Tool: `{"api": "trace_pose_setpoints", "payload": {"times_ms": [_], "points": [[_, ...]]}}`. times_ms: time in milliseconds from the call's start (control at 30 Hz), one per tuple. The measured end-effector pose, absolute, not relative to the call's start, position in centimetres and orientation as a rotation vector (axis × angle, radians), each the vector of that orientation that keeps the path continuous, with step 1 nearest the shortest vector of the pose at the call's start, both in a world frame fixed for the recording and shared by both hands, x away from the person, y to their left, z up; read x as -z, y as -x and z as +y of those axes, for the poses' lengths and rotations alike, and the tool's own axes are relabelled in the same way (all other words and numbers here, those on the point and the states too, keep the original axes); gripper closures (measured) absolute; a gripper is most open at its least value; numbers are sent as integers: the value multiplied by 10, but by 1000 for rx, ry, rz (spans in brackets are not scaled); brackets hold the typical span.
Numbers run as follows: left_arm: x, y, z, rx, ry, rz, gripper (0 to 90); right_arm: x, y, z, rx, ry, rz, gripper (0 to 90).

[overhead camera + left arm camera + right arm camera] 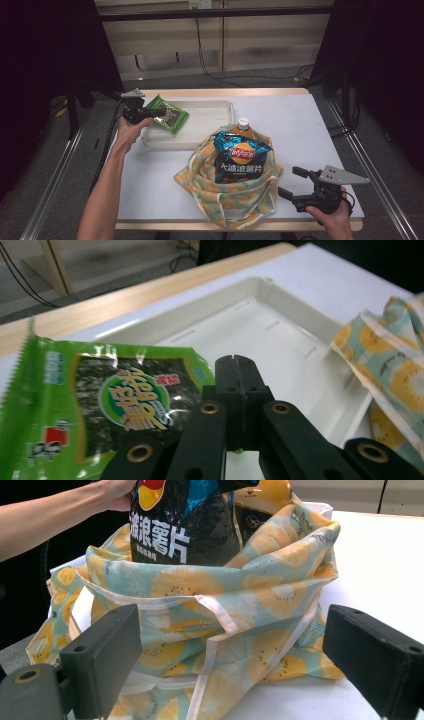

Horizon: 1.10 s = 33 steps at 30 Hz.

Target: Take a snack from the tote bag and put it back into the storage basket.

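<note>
Fingers of the left gripper [235, 390] pinch the green seaweed packet [100, 405] by its edge, over the white tray [210, 131] at ten o'clock; light, crinkly, slippery film, so grip the sealed margin. Right gripper [305, 187] stands wide by the bag [225, 195]

Your left gripper [150, 114] had its jaws pinched on the green seaweed packet [169, 114], which hung over the white tray [210, 131]; beyond those fingertips the tray floor lay bare and open. Your right gripper [293, 184] stood with jaws spread apart, bare table under them. Just ahead of its fingertips the fruit-print bag [227, 192], with the chip bag [240, 161] and bottle [243, 123], blocked the way.
</note>
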<state>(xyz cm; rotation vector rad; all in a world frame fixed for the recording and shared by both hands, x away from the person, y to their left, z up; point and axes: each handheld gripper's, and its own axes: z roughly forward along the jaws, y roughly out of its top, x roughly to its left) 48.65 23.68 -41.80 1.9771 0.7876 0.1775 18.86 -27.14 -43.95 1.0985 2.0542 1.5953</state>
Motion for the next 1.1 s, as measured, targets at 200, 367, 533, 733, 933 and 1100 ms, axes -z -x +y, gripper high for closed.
{"api": "trace_pose_setpoints", "payload": {"times_ms": [200, 367, 533, 733, 933, 1100], "points": [[428, -485, 218, -147, -2059, 760, 900, 440, -189, -270, -1591, -1098, 2069, 85], [443, -485, 206, -108, -2123, 752, 900, 440, -190, -271, -1589, -1102, 2062, 85], [451, -487, 201, -95, -2170, 772, 900, 440, -190, -271, -1590, -1101, 2063, 84], [461, -493, 197, -59, -2238, 798, 900, 440, -190, -271, -1590, -1102, 2067, 84], [461, -500, 201, -48, -2290, 846, 900, 441, -190, -271, -1593, -1102, 2066, 81], [463, -506, 204, -67, -2347, 872, 900, 440, -190, -271, -1593, -1101, 2067, 81]]}}
